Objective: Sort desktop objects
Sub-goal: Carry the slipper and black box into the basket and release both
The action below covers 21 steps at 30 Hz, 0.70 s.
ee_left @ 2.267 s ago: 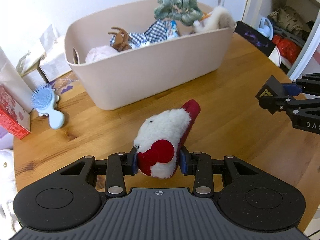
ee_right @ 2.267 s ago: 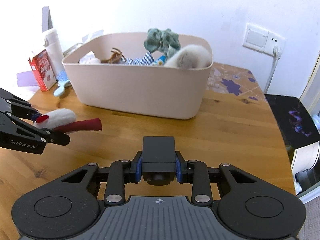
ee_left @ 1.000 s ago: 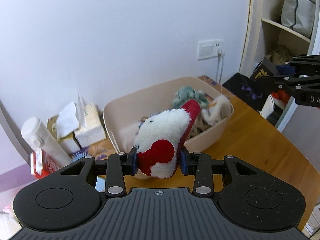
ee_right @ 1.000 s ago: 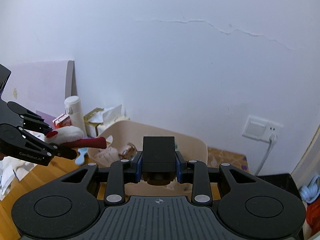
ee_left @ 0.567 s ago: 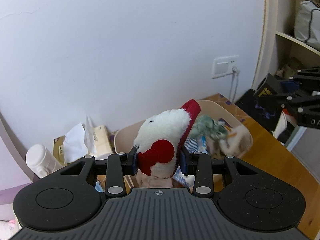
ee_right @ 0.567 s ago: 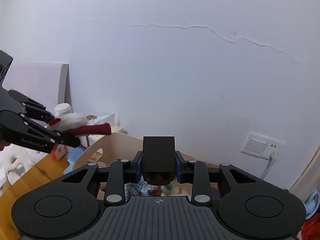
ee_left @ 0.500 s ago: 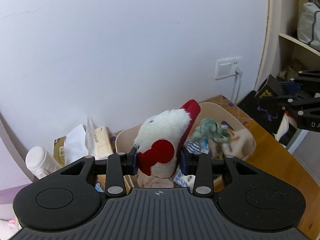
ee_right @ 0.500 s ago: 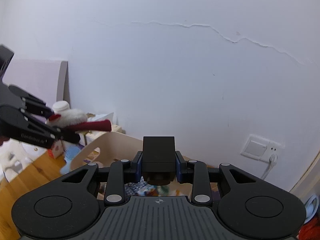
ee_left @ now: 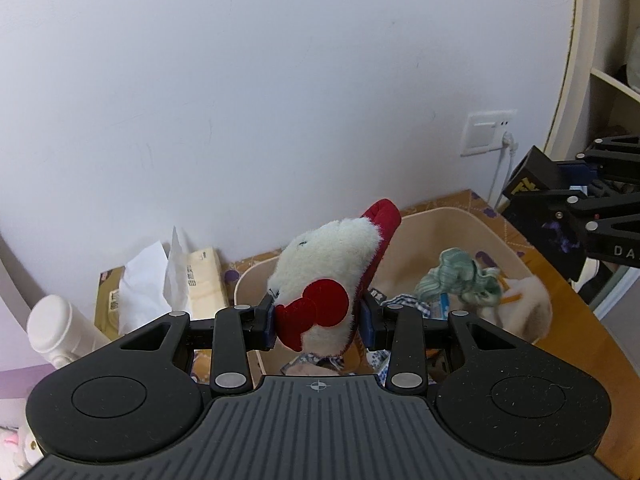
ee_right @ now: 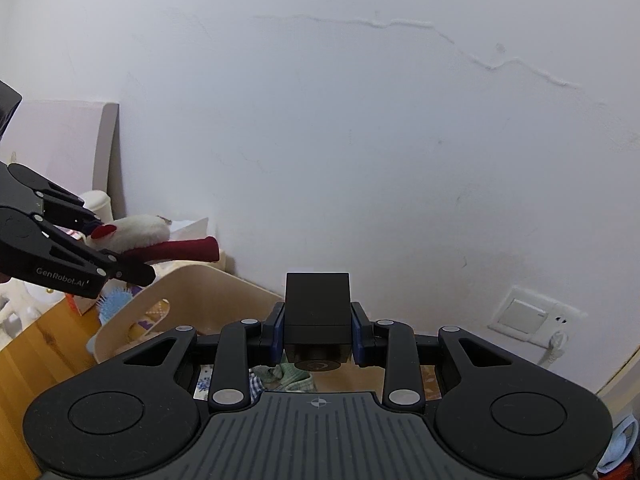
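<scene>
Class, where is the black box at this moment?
The black box is clamped in the right tongs, centre of the right wrist view, held above the beige bin; the left wrist view shows it at the right edge.

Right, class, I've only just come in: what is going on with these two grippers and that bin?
A person is sorting things into a beige bin. The left gripper is clamped on a white and red plush slipper, held in the air above the bin. The right gripper is clamped on a small black box, also raised over the bin. Neither item has been dropped in yet. Cloth items and a green scrunchie already lie inside.
</scene>
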{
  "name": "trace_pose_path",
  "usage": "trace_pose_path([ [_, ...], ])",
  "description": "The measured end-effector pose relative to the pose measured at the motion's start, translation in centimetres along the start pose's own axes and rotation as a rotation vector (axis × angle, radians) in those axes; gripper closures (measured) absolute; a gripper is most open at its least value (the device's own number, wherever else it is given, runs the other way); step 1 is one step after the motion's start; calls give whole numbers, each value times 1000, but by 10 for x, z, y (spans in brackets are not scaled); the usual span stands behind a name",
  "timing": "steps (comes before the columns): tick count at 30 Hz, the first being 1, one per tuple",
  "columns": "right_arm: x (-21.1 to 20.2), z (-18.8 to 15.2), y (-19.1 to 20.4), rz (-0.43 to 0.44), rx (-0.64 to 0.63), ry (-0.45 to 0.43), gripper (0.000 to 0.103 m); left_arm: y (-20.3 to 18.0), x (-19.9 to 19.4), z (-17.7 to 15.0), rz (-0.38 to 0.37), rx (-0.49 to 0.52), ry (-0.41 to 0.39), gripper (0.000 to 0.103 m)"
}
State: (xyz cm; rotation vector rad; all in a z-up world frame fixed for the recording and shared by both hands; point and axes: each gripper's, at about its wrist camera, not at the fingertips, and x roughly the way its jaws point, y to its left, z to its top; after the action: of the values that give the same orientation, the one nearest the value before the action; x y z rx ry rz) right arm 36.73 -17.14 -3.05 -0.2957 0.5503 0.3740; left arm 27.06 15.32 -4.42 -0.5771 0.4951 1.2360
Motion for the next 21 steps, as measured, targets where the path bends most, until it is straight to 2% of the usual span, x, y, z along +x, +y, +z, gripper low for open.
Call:
trace_pose_path([
  [5, 27, -5, 2, 25, -24, 47, 74, 1, 20, -4, -18, -9, 19, 64],
  [12, 64, -22, 5, 41, -13, 130, 74, -3, 48, -11, -1, -18, 71, 64],
  [21, 100, -37, 10, 71, 18, 227, 74, -6, 77, -22, -13, -55, 174, 64],
])
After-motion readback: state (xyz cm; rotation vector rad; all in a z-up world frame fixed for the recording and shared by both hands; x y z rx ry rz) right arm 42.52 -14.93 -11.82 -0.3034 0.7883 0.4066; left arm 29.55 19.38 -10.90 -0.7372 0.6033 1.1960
